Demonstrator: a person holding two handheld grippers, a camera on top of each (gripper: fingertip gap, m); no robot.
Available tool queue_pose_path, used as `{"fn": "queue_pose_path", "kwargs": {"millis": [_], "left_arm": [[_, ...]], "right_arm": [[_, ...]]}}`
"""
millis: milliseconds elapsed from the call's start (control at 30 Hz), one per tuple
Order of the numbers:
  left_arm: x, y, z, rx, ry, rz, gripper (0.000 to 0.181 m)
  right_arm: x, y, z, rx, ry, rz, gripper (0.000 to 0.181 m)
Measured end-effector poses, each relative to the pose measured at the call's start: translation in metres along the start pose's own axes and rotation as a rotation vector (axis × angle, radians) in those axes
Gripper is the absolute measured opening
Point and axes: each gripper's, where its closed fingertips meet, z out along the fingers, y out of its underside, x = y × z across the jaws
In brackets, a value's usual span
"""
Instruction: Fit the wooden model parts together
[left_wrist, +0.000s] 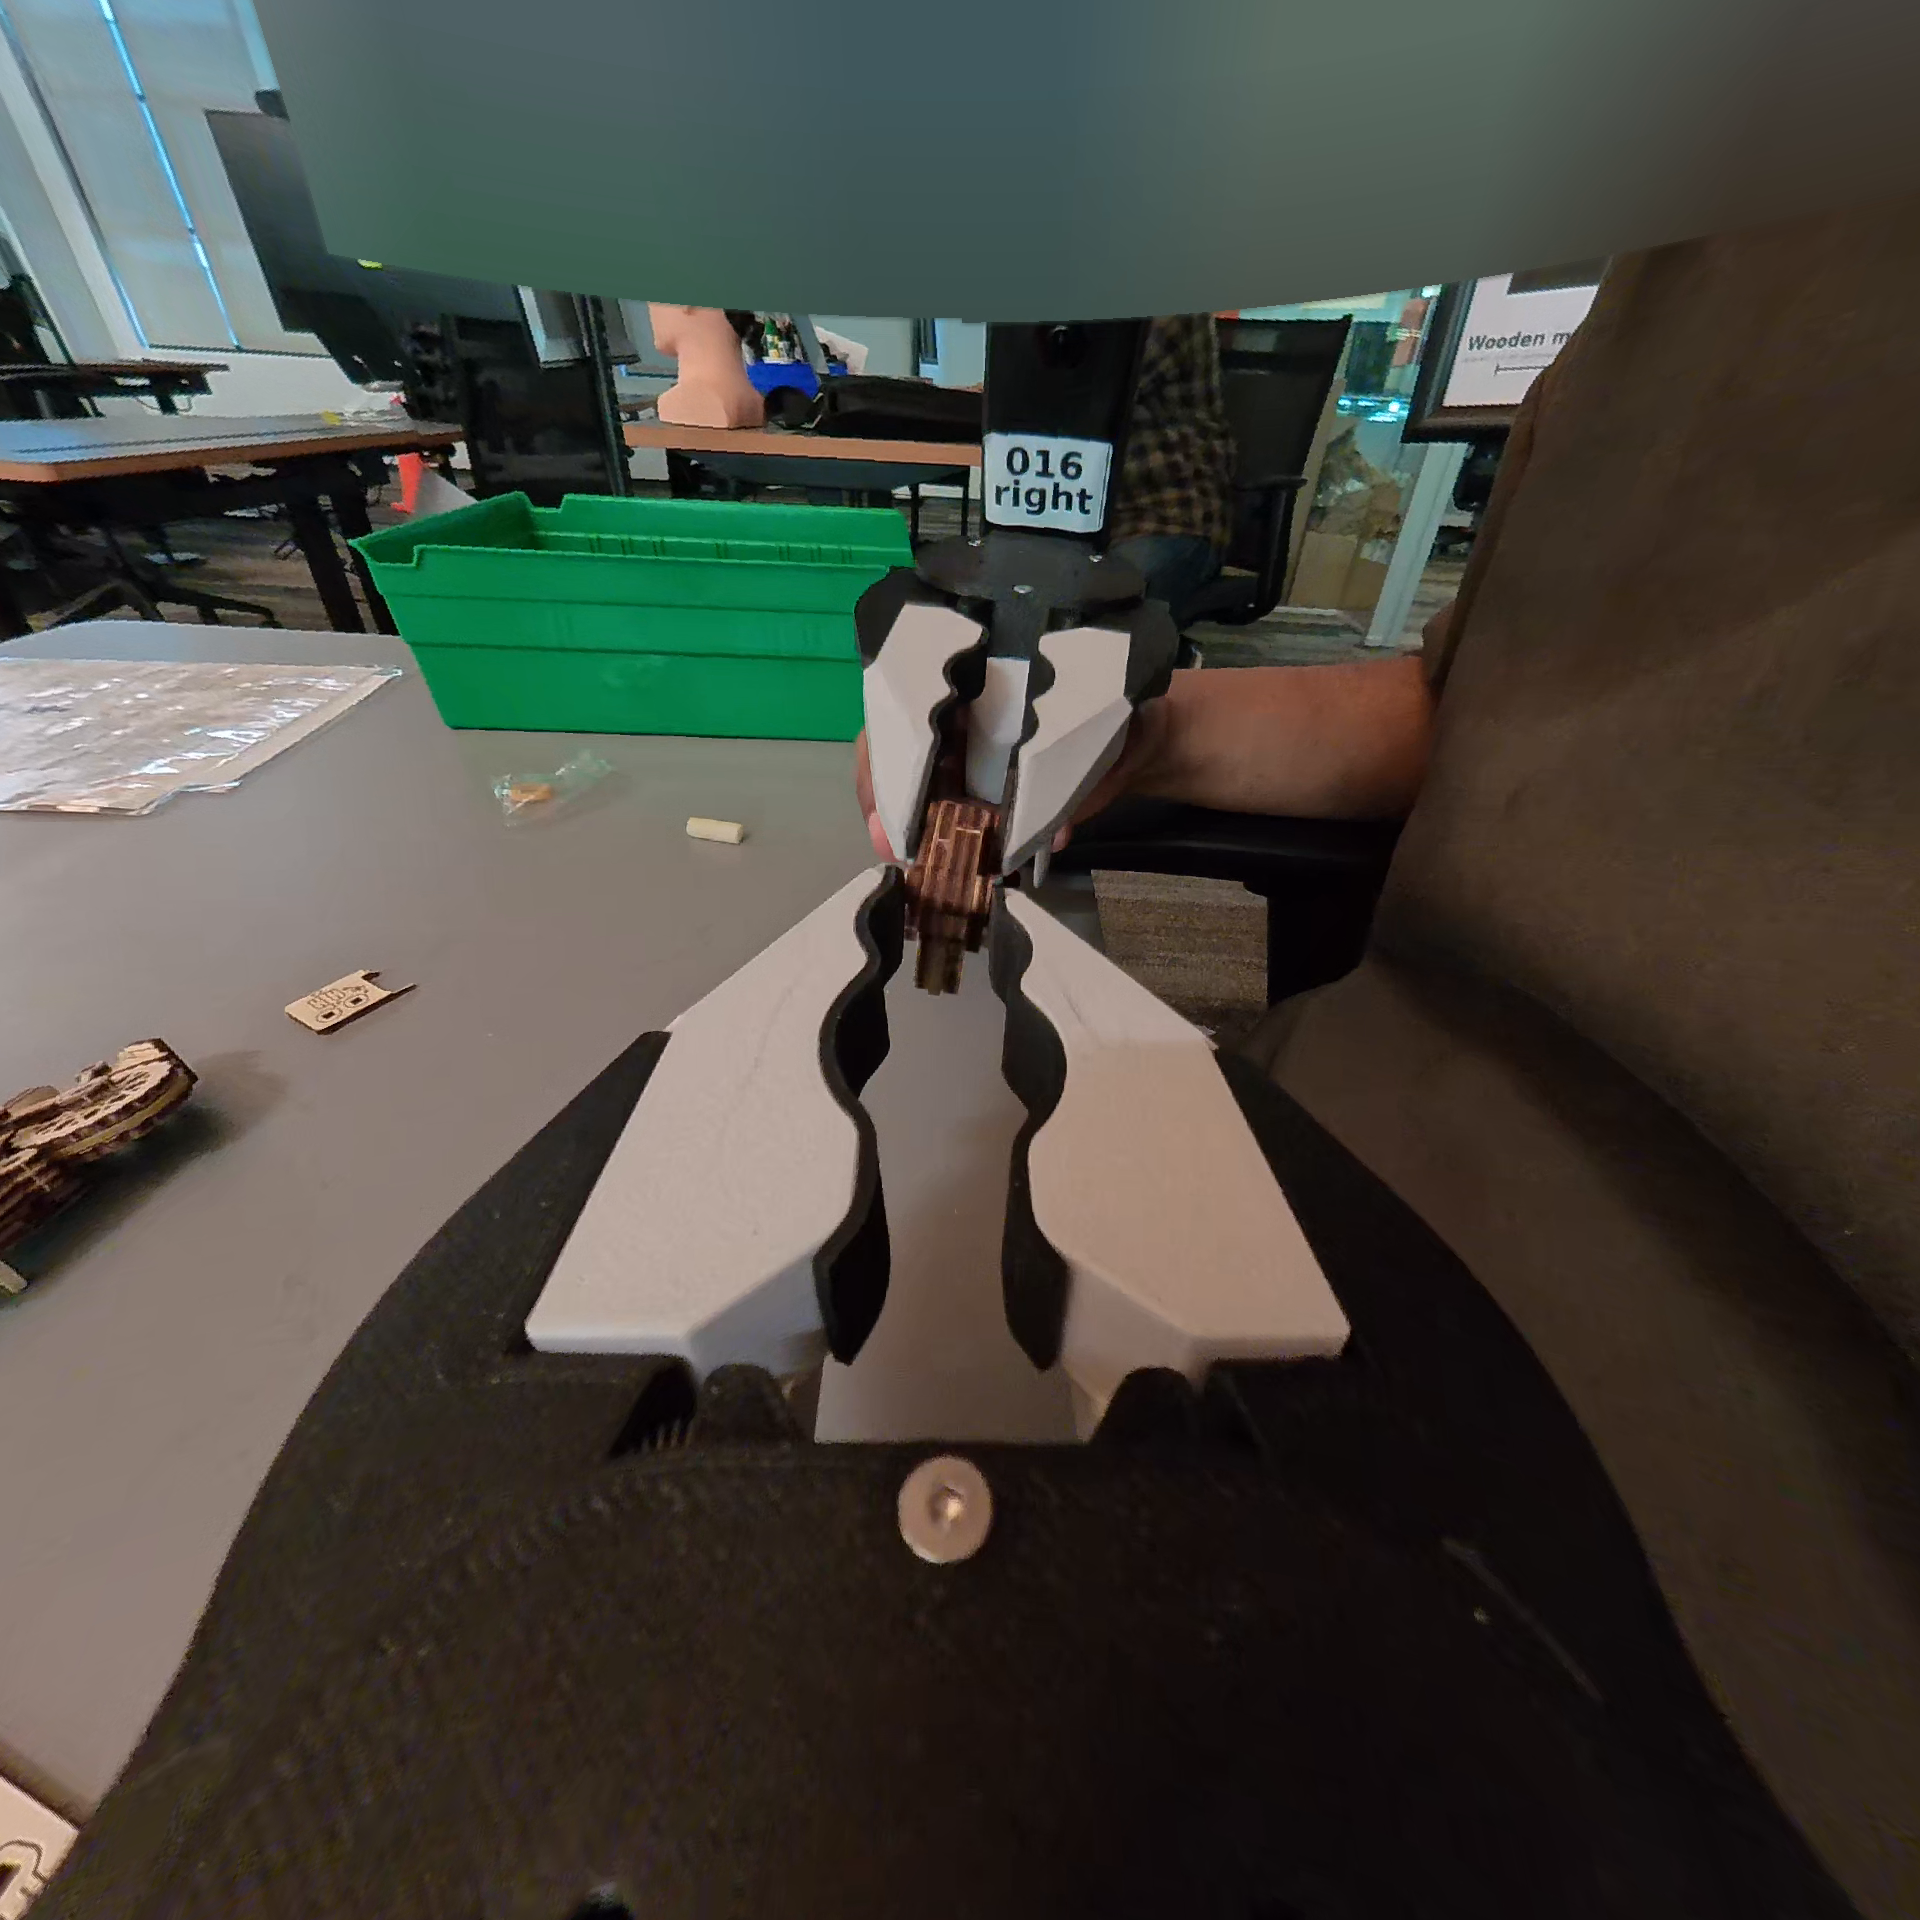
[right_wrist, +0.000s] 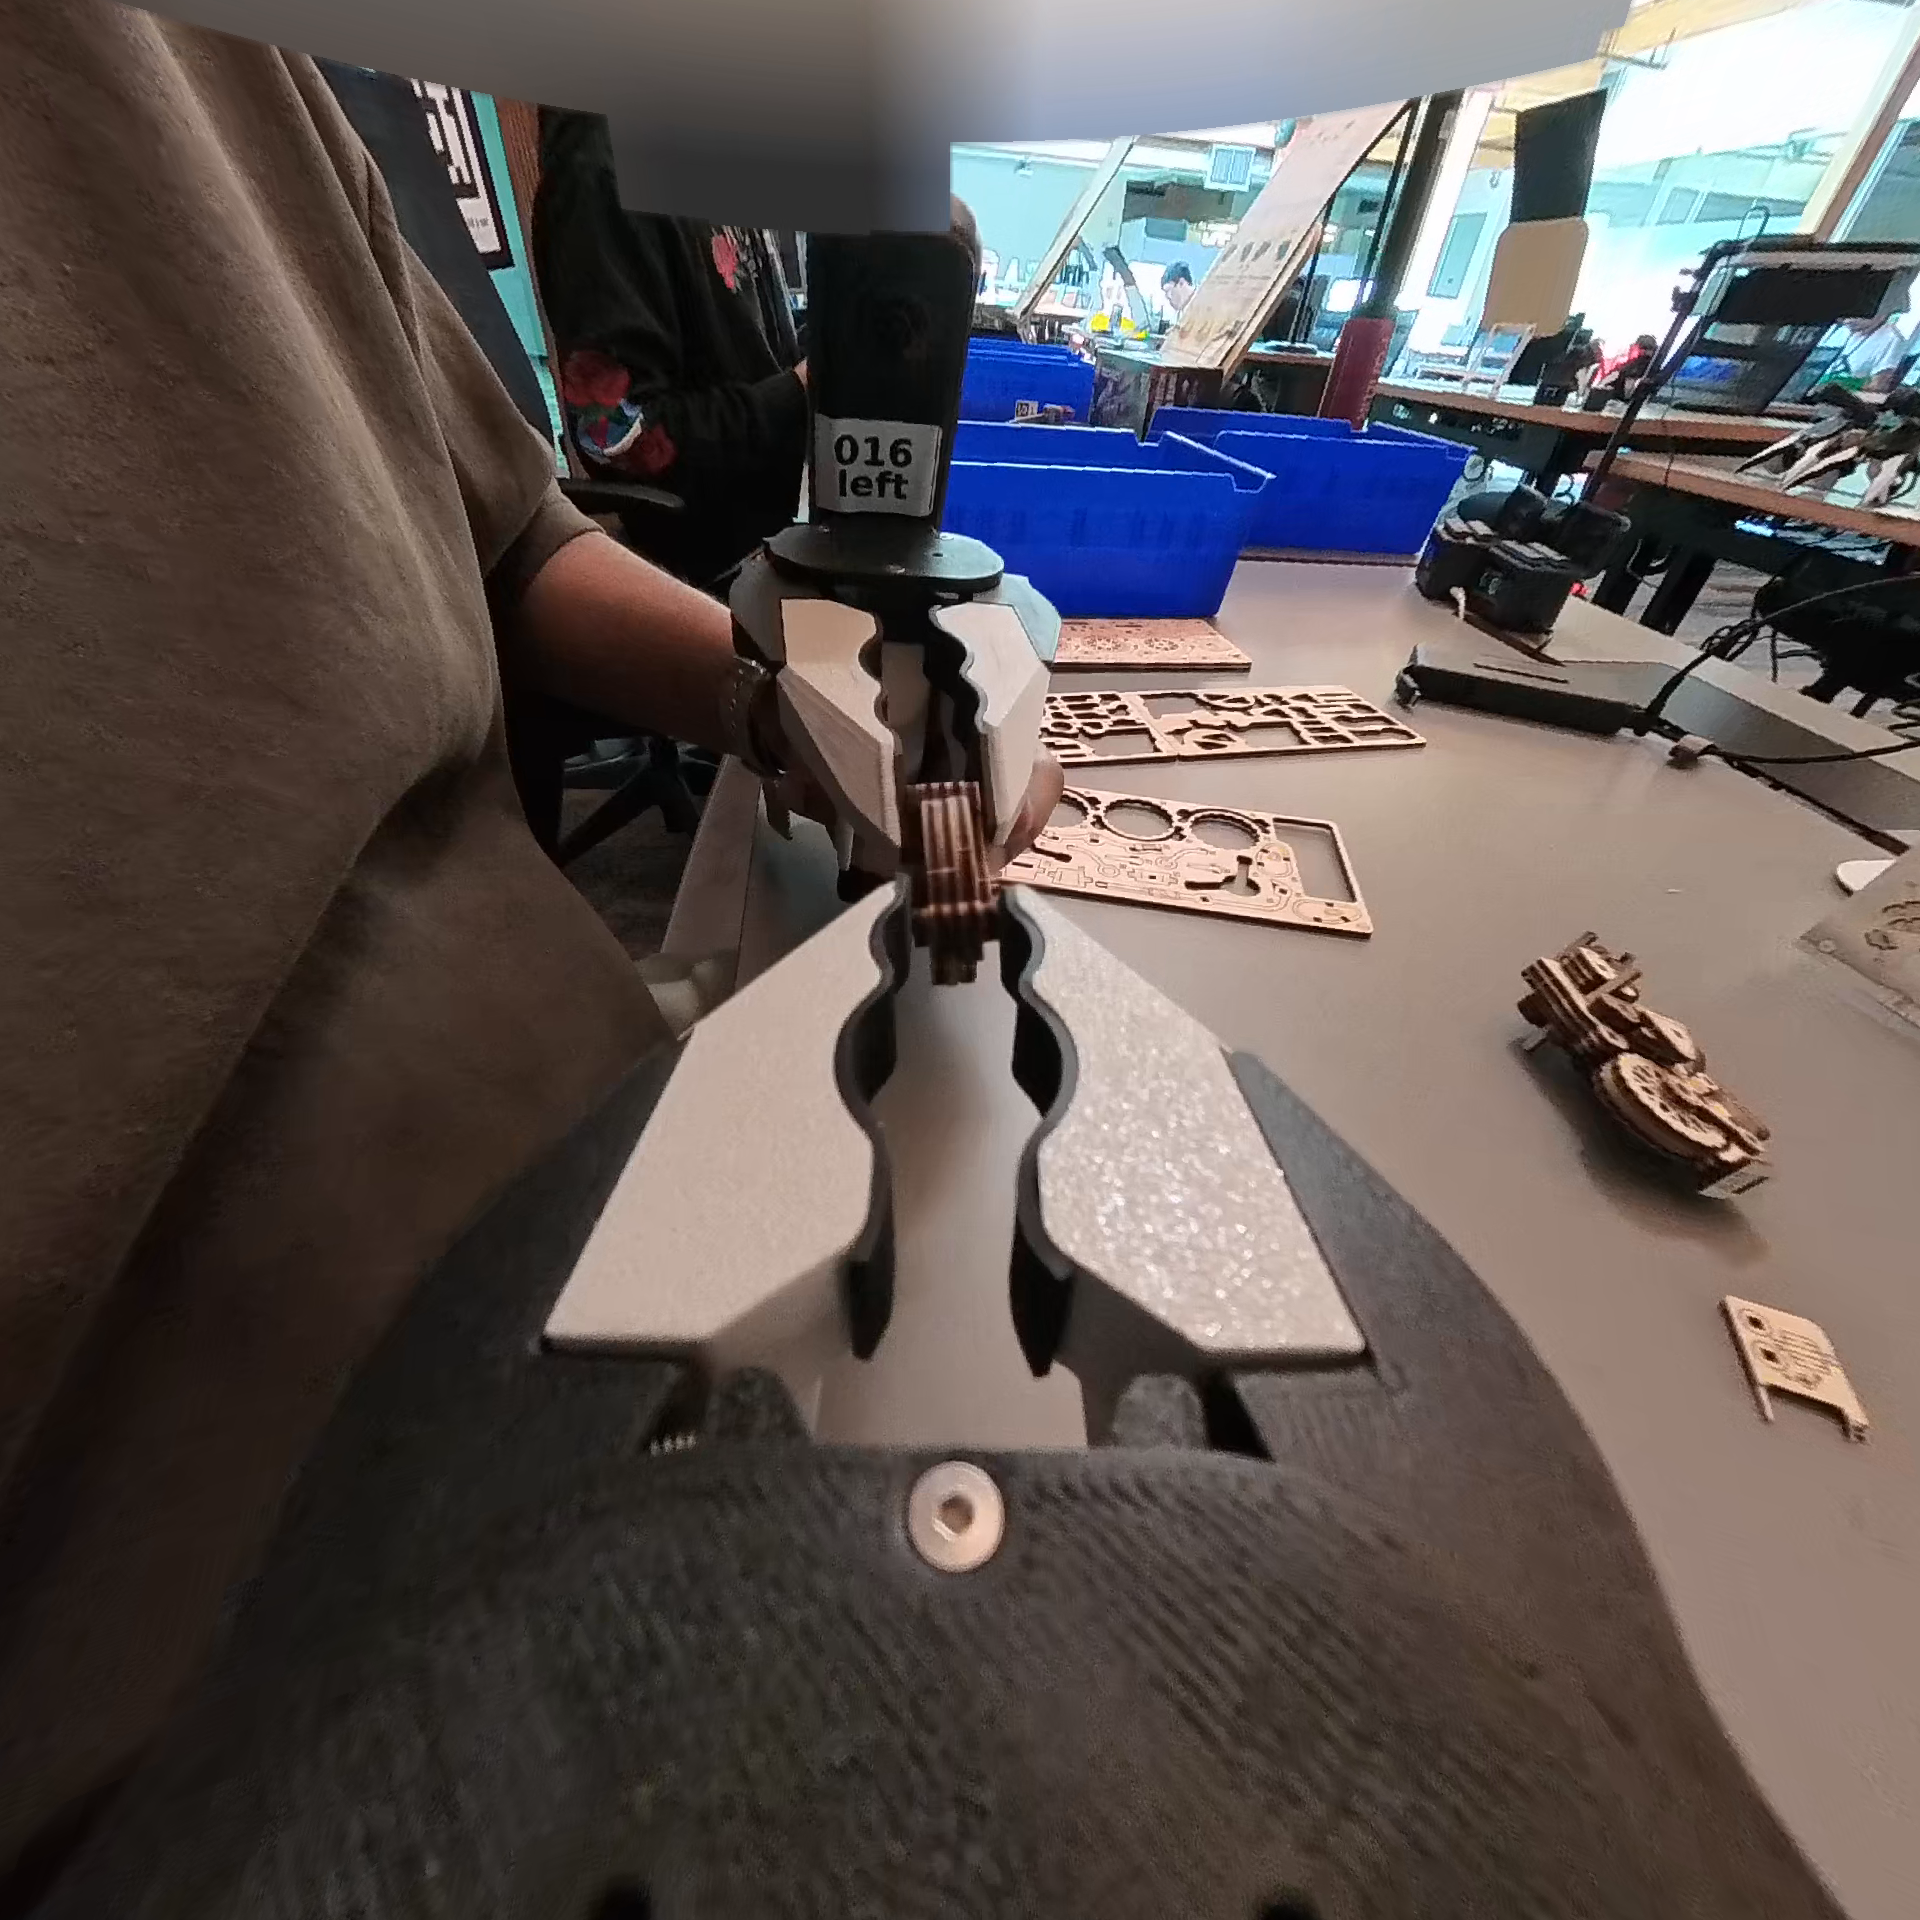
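A small layered wooden model part (left_wrist: 948, 899) is held in the air between both grippers, above the near edge of the grey table (left_wrist: 436, 1195). My left gripper (left_wrist: 943, 883) is shut on its lower end. My right gripper (left_wrist: 961, 842) faces it tip to tip and is shut on the upper end. In the right wrist view the same part (right_wrist: 945, 894) sits between my right gripper (right_wrist: 951, 899) and the left gripper (right_wrist: 940, 831). I cannot tell whether the part is one piece or two pressed together.
A partly built wooden model (left_wrist: 83, 1122) (right_wrist: 1642, 1070) and a small flat wooden piece (left_wrist: 348, 1000) (right_wrist: 1792, 1366) lie on the table. Wooden cut-out sheets (right_wrist: 1184, 862), a green bin (left_wrist: 634, 623), blue bins (right_wrist: 1101, 520) and a plastic bag (left_wrist: 545, 790) stand farther off. The person's torso (left_wrist: 1662, 935) is close. My two grippers' fingertips are within a few centimetres of each other.
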Motion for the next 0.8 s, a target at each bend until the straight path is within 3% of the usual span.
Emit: {"fn": "queue_pose_path", "kwargs": {"millis": [600, 800], "left_arm": [[-0.0032, 0.0034, 0.0009, -0.019, -0.018, 0.003, 0.013], [-0.0007, 0.0057, 0.0025, -0.032, -0.007, 0.006, 0.013]], "right_arm": [[-0.0003, -0.0018, 0.0004, 0.005, 0.010, -0.020, 0.022], [-0.0003, -0.0052, 0.0000, 0.017, 0.018, -0.030, 0.016]]}}
